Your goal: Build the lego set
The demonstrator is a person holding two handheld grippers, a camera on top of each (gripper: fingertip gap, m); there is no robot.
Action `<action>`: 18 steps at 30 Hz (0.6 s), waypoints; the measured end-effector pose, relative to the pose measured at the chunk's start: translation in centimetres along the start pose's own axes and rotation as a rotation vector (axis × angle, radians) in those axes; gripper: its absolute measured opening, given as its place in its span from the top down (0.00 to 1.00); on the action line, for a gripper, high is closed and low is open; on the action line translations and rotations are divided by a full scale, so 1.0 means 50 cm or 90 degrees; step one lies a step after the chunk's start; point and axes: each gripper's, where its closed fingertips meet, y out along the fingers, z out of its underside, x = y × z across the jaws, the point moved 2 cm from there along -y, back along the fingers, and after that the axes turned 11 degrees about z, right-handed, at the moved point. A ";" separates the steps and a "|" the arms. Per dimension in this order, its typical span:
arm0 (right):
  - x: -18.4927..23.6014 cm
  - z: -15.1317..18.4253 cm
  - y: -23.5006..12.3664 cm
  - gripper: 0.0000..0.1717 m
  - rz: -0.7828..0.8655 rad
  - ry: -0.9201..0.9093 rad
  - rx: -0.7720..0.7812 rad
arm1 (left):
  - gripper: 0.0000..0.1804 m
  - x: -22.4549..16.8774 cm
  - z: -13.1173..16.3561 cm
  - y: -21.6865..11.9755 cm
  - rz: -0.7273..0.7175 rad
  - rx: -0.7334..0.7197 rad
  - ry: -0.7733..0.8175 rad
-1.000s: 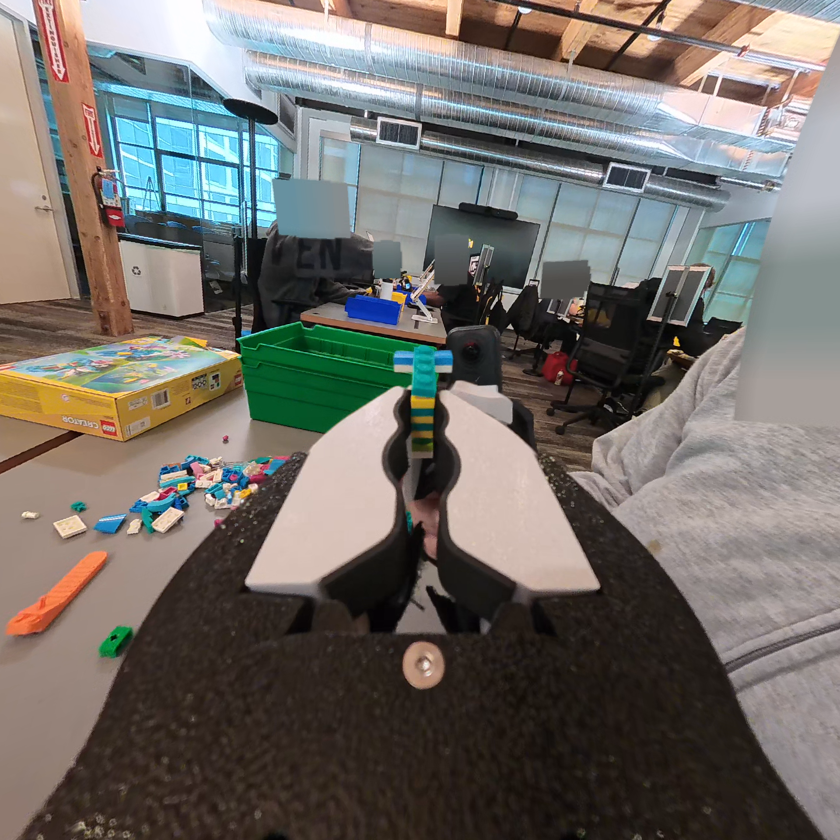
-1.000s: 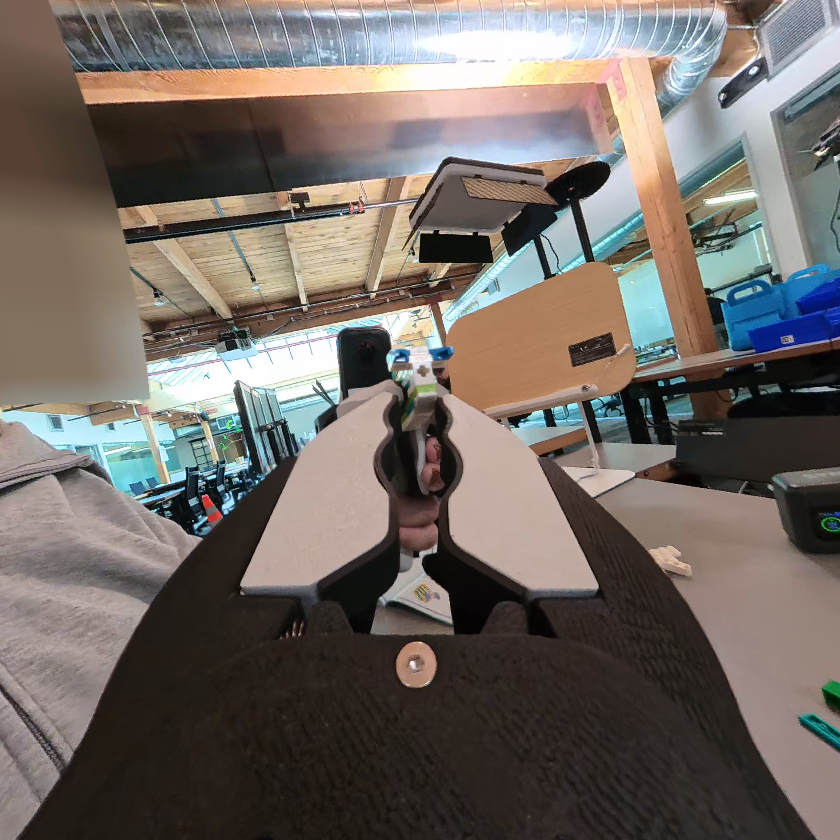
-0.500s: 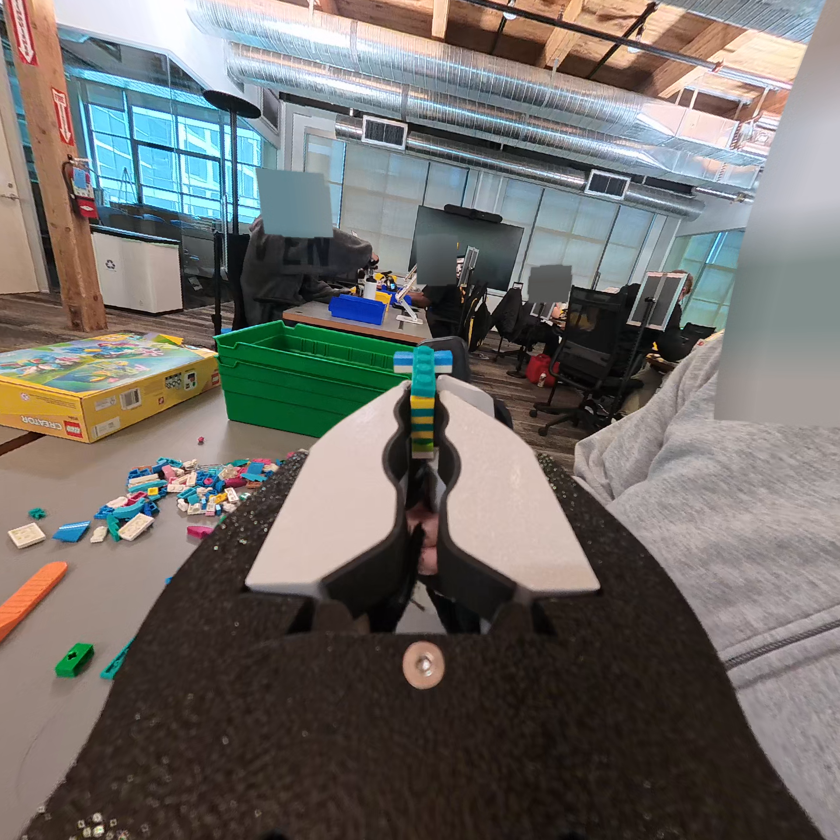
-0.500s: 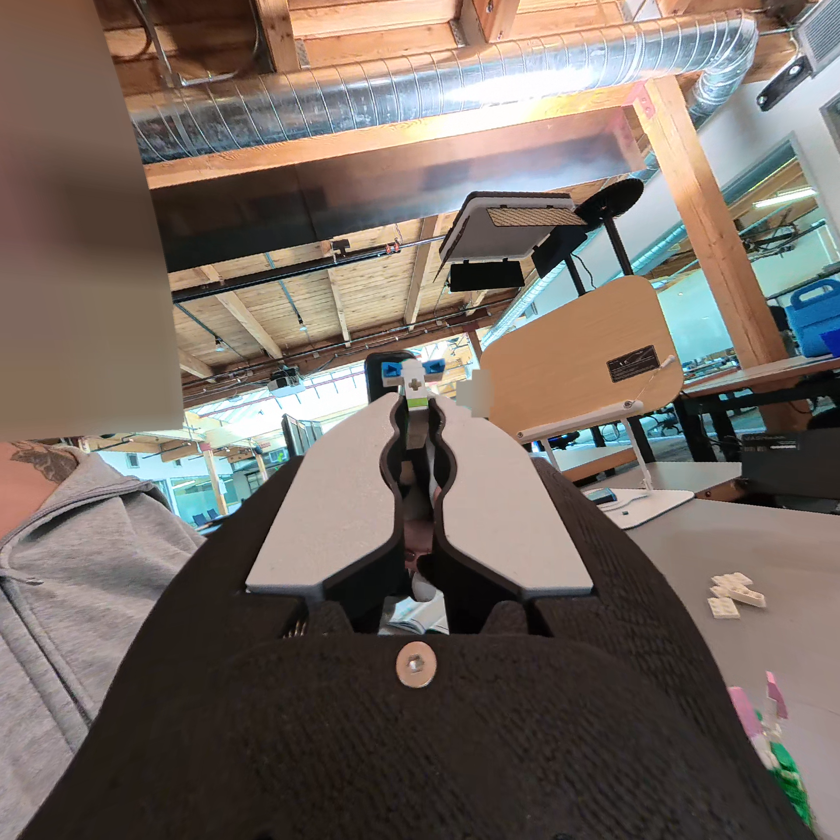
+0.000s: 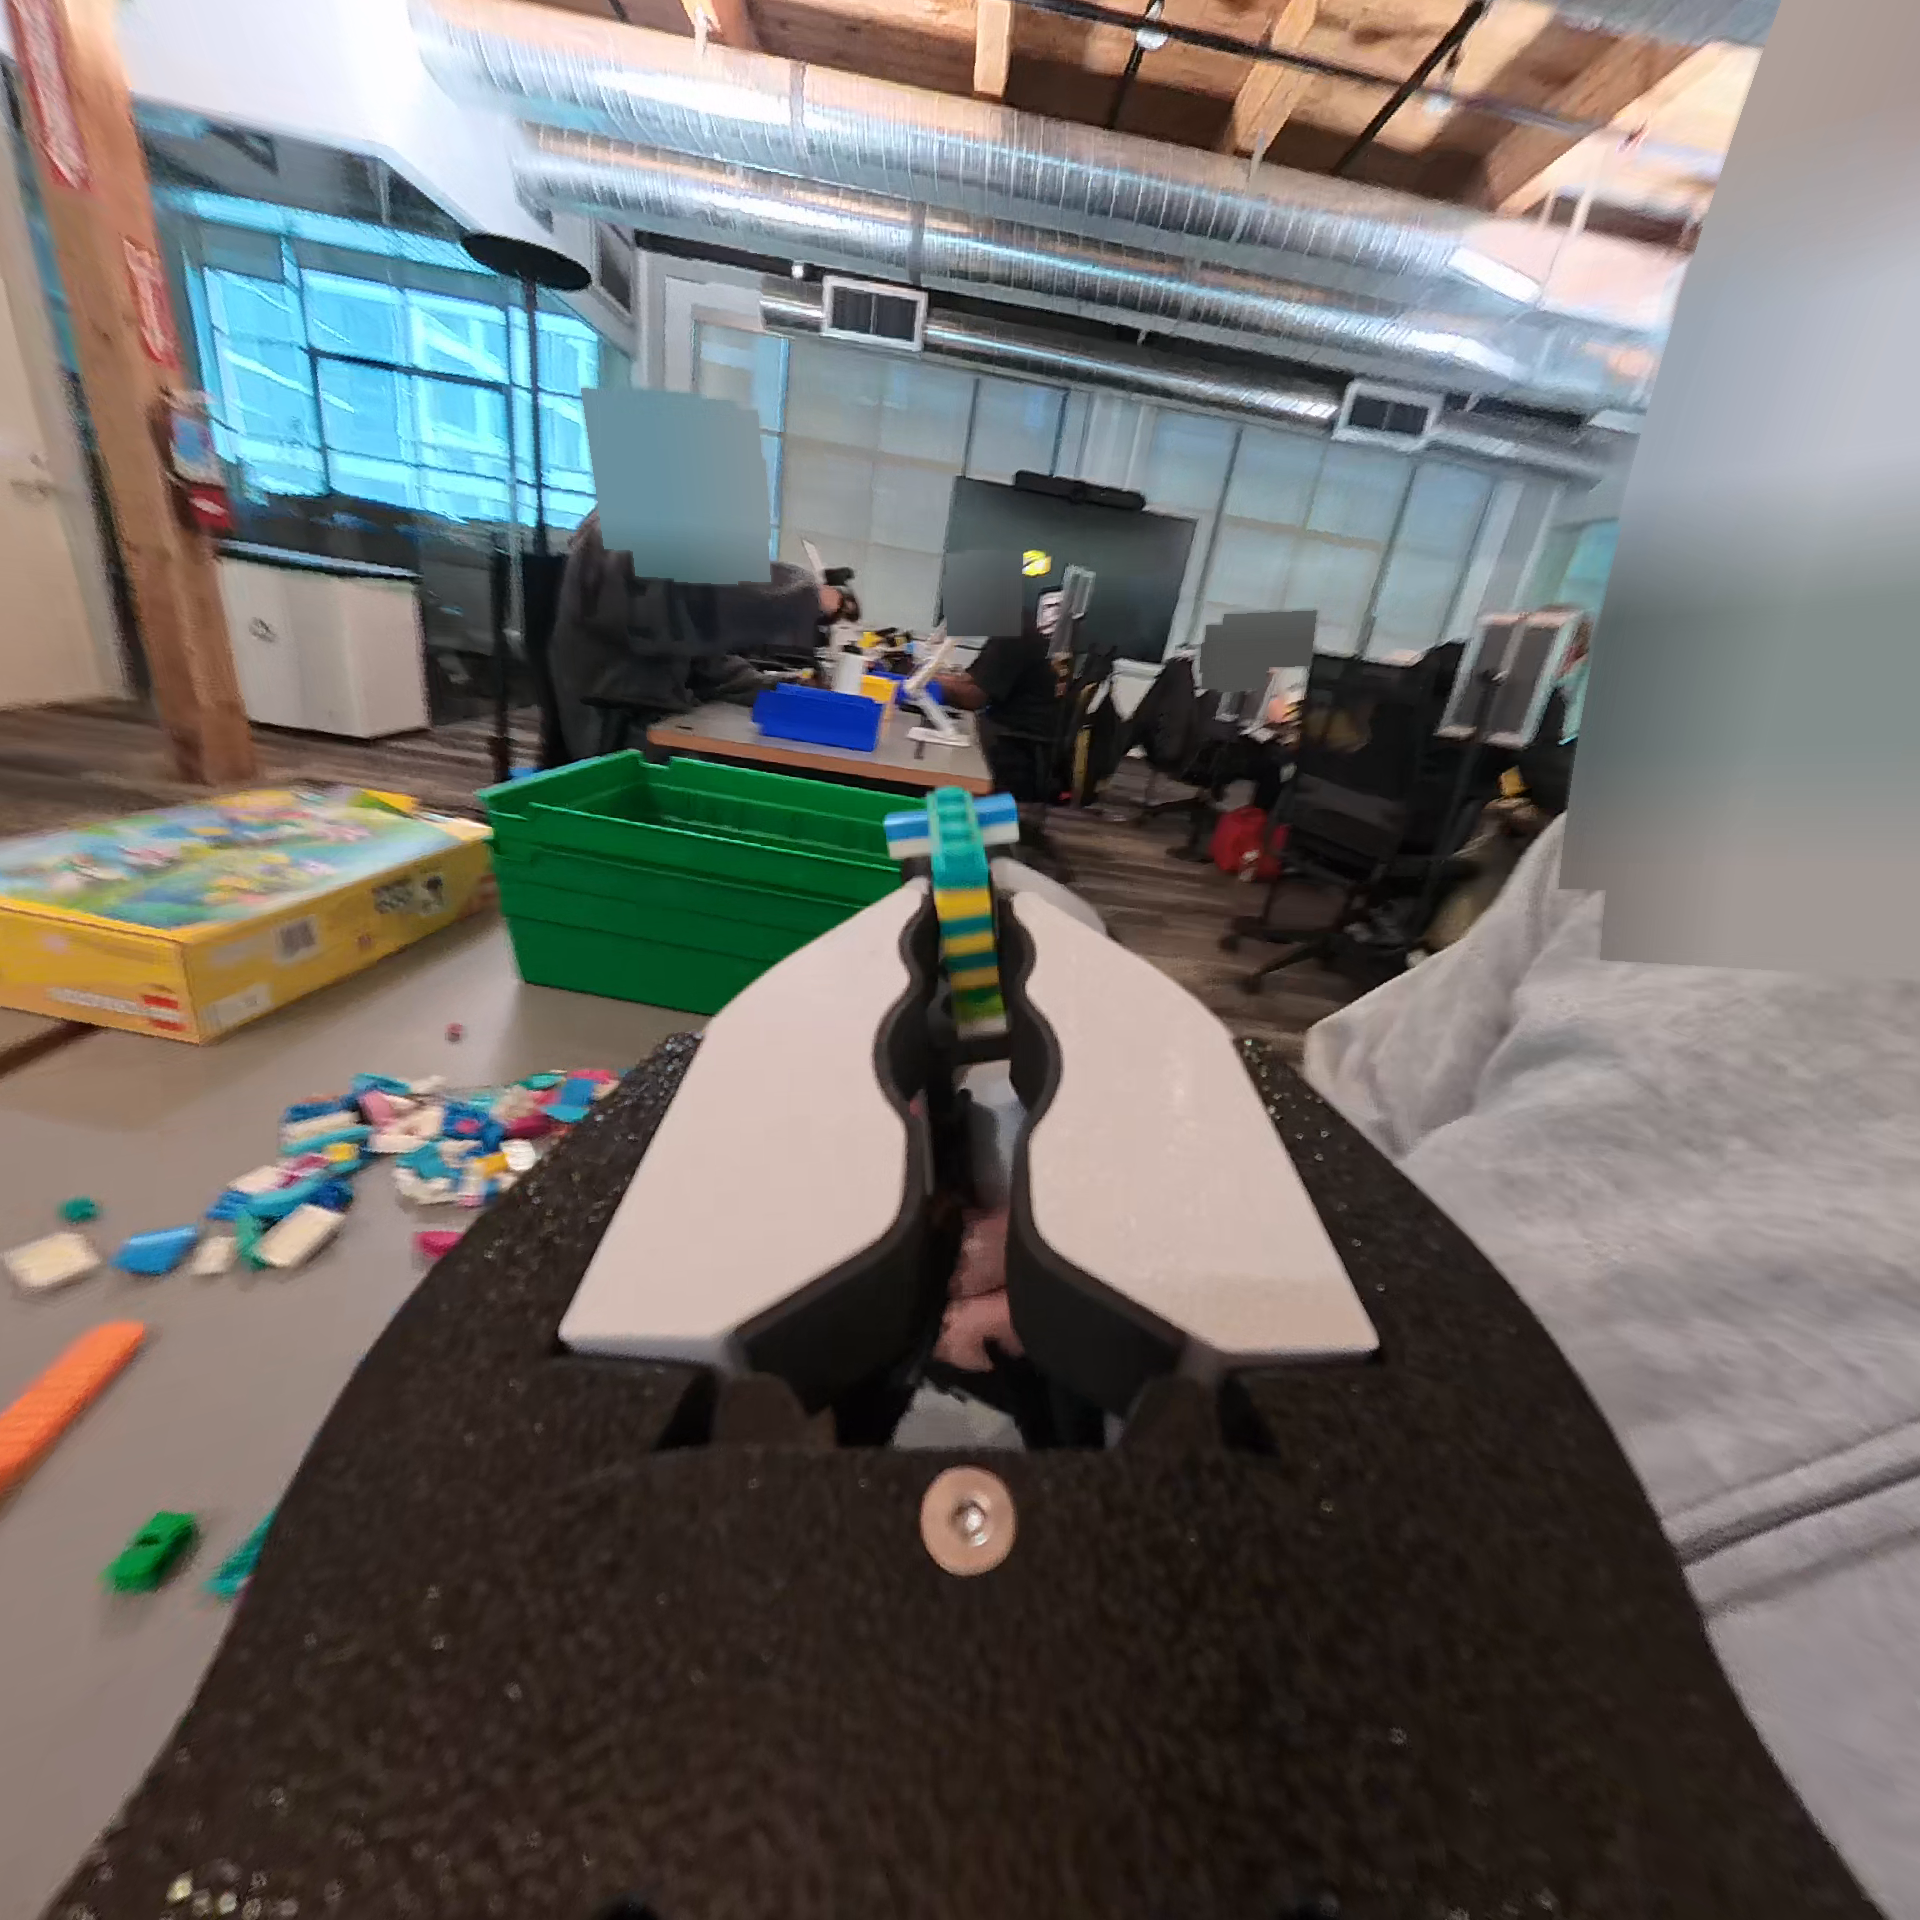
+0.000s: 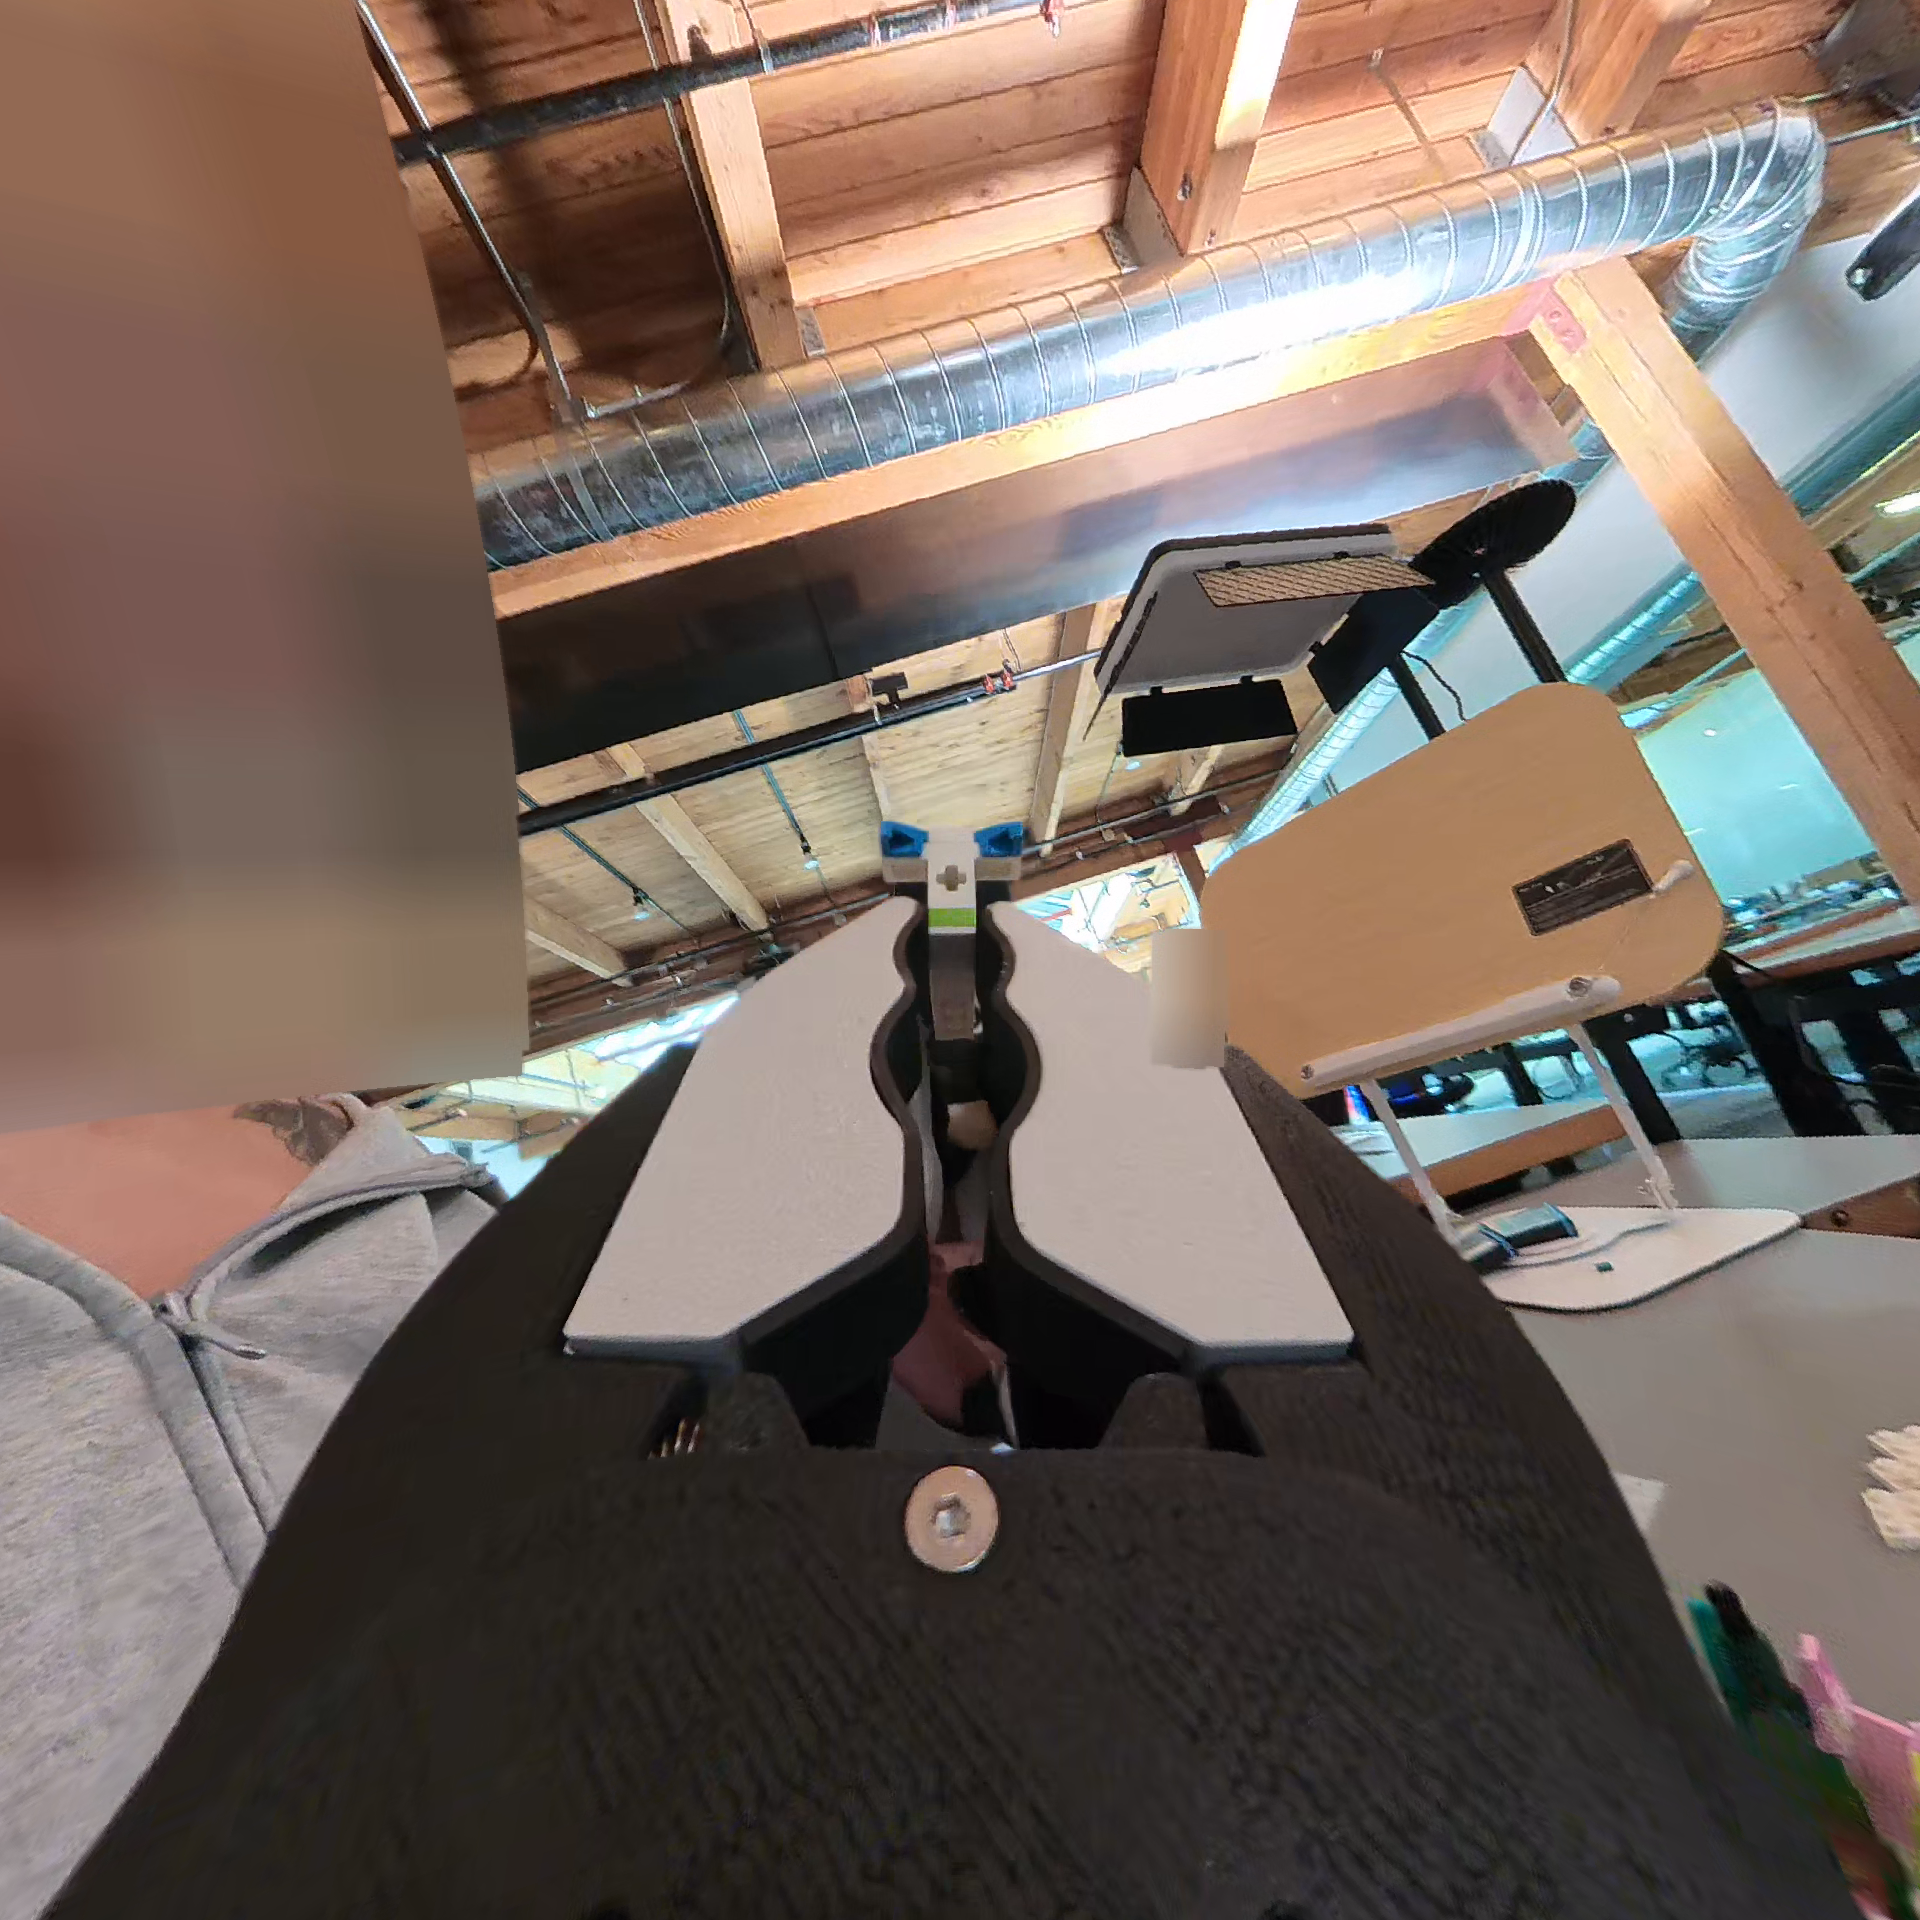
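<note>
The left tongs (image 5: pixel 961 914) grip a small brick model (image 5: pixel 961 914), a striped stack of teal, yellow and green with a blue and white crossbar on top; both fingers (image 5: pixel 831 1039) press against its sides. From the other side, the right tongs (image 6: pixel 951 920) are closed on the same model (image 6: pixel 951 883), seen here as a white piece with blue ends and a green band. Its lower part is hidden in the dark gap between the fingers in both views, so how far down it reaches cannot be told.

Each tong's black body blocks the near part of the grey counter (image 5: pixel 156 1455). Toward the counter's left side lies a heap of loose bricks (image 5: pixel 416 1143), blurred and hard to sort by shape. An orange strip (image 5: pixel 62 1403) is cut off by the picture's left edge, with a green brick (image 5: pixel 151 1548) near it. A yellow box (image 5: pixel 208 914) and stacked green bins (image 5: pixel 675 883) sit toward the far edge. A grey sleeve (image 5: pixel 1662 1195) fills the right.

Beyond is an open office with seated people, silver ducts (image 6: pixel 1091 364) and wooden beams. A wooden board on a white stand (image 6: pixel 1455 883) stands on the counter's right side.
</note>
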 end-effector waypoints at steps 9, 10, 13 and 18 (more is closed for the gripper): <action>0.000 -0.021 -0.003 0.96 0.000 0.034 -0.025 | 0.67 0.020 0.005 -0.014 -0.142 0.102 0.239; -0.001 -0.020 -0.002 0.96 0.002 0.037 -0.022 | 0.61 0.025 0.004 -0.018 -0.174 0.128 0.299; -0.003 -0.017 -0.001 0.96 0.010 0.050 -0.010 | 0.48 0.022 0.010 -0.013 -0.226 0.247 0.499; -0.004 0.000 0.003 0.96 0.017 0.083 0.023 | 0.57 0.000 0.013 0.004 -0.253 0.370 0.851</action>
